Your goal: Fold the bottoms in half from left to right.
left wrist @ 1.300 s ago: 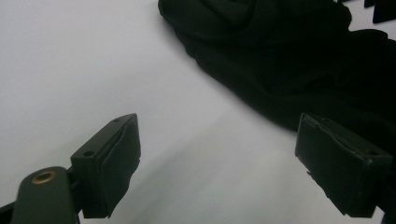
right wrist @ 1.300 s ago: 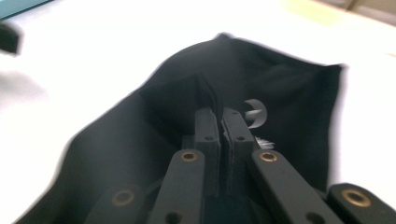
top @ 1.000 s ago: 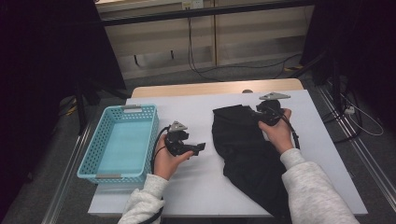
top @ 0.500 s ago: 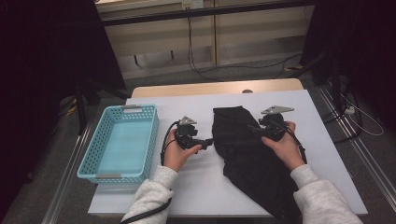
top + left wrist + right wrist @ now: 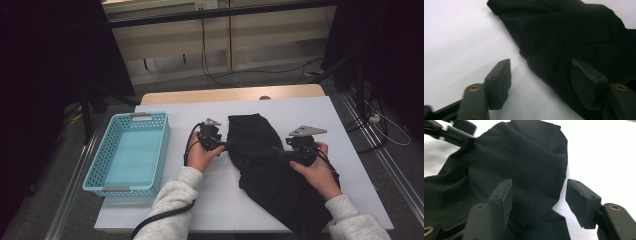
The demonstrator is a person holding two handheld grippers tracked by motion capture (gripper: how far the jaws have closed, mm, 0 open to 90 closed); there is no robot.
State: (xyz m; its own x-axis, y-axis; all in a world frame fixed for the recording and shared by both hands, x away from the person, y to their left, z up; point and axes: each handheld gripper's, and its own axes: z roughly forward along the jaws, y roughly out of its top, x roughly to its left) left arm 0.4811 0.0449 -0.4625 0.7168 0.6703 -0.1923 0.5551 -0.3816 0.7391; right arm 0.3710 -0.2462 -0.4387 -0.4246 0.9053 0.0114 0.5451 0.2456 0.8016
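A: Where is the black cloth (image 5: pixel 270 170)?

B: It lies on the white table (image 5: pixel 350 150), from the middle down to the lower right of the high view.

A: And the left gripper (image 5: pixel 225 146)?

B: At the cloth's left edge. Its jaws have just been closing but stand apart, the edge between them.

A: The right gripper (image 5: pixel 280 152)?

B: Over the cloth's right side. Its jaws have just been opening and stand apart, pinching nothing.

A: The blue basket (image 5: pixel 95 172)?

B: Far left.

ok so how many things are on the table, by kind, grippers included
black garment: 1
blue basket: 1
handheld grippers: 2, the left gripper and the right gripper, both at the garment with jaws apart
total: 4
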